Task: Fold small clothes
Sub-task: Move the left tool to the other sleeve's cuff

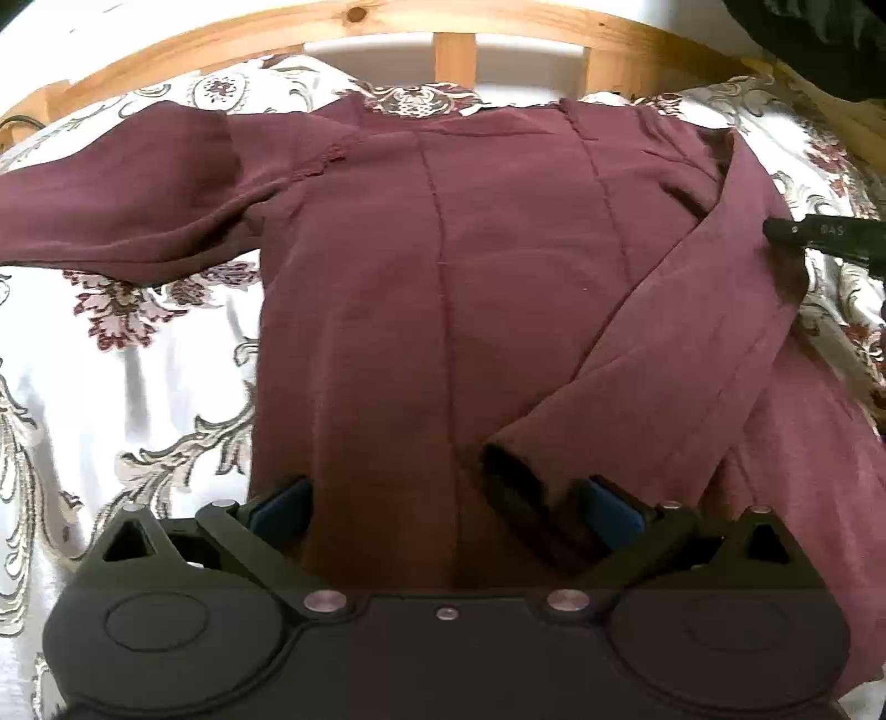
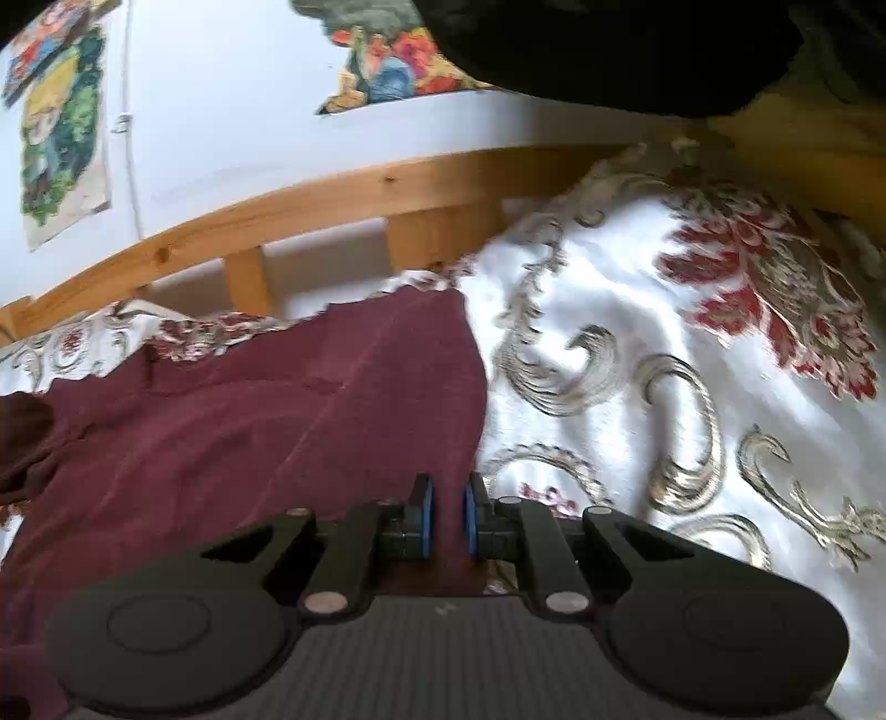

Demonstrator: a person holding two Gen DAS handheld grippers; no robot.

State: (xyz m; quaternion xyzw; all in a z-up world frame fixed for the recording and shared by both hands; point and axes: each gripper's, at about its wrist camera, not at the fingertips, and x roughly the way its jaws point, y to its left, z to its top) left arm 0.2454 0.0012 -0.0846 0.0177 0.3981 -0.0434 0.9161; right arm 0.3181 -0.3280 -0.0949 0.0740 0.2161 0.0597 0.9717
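Left hand-held gripper (image 1: 443, 509) sat nearest, jaws wide apart, nothing clamped. It hung over the hem end of the maroon top (image 1: 443, 277), with the dark cuff (image 1: 520, 487) just inside its right finger.

Right hand-held gripper (image 2: 447, 518) had jaws nearly together at the top's side edge. Maroon cloth showed in the narrow gap, so it looked pinched on the fabric, though blur left contact unsure. Its tip (image 1: 797, 232) showed in the left wrist view at the folded sleeve's outer edge.

The top lay flat on the bedspread (image 1: 138, 387), neck end far, toward the wooden bed rail (image 1: 454, 52).

Progress, my read: early.
- Right sleeve (image 1: 664, 310) was already folded diagonally across the body.
- Left sleeve (image 1: 111, 199) was spread out to the side, not yet folded.
- Body folds were not started.

Beyond: white wall with colourful posters (image 2: 61, 138).

Containers: none in view, nothing to report.
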